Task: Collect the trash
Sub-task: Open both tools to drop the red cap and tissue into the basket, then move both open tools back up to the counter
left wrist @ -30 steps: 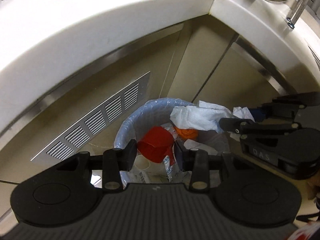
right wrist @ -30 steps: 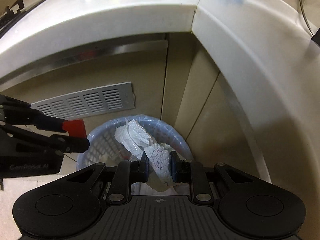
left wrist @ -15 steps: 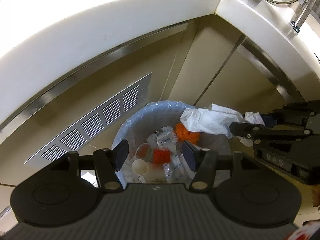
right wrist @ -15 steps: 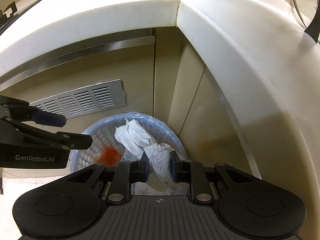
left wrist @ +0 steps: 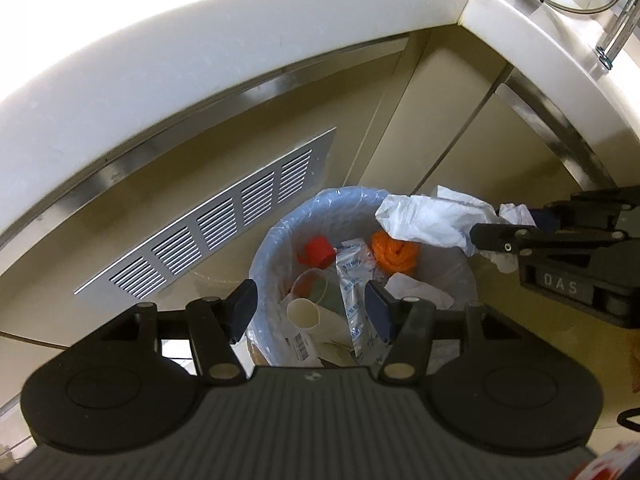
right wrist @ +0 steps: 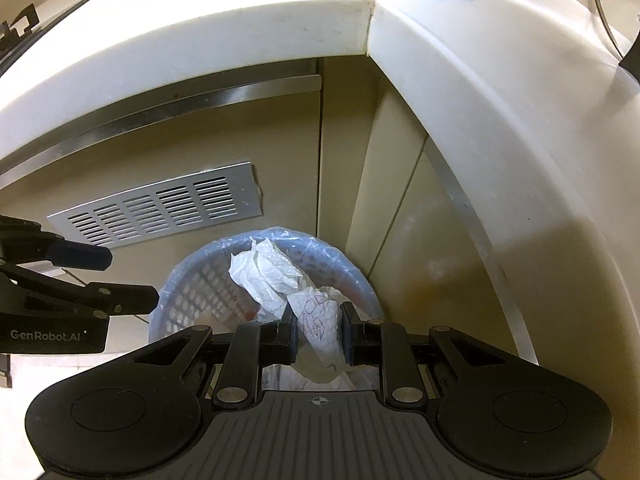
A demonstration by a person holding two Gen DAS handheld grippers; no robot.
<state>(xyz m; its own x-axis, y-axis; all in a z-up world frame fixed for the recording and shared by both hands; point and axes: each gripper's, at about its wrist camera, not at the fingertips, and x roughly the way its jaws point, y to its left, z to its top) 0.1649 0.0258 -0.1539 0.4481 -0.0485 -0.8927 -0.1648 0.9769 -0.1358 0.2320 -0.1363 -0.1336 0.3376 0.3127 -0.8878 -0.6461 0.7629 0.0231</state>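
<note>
White crumpled paper [right wrist: 316, 320] sits pinched between the right gripper's [right wrist: 318, 338] 2 fingers above the bin [left wrist: 276, 240]; the left gripper [left wrist: 312, 306], just opened and empty, hangs over the red cap [left wrist: 318, 252] inside it.

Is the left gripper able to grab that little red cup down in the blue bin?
Probably yes: the left gripper is open and empty above the blue bin, and the red cup lies uncovered on top.
</note>
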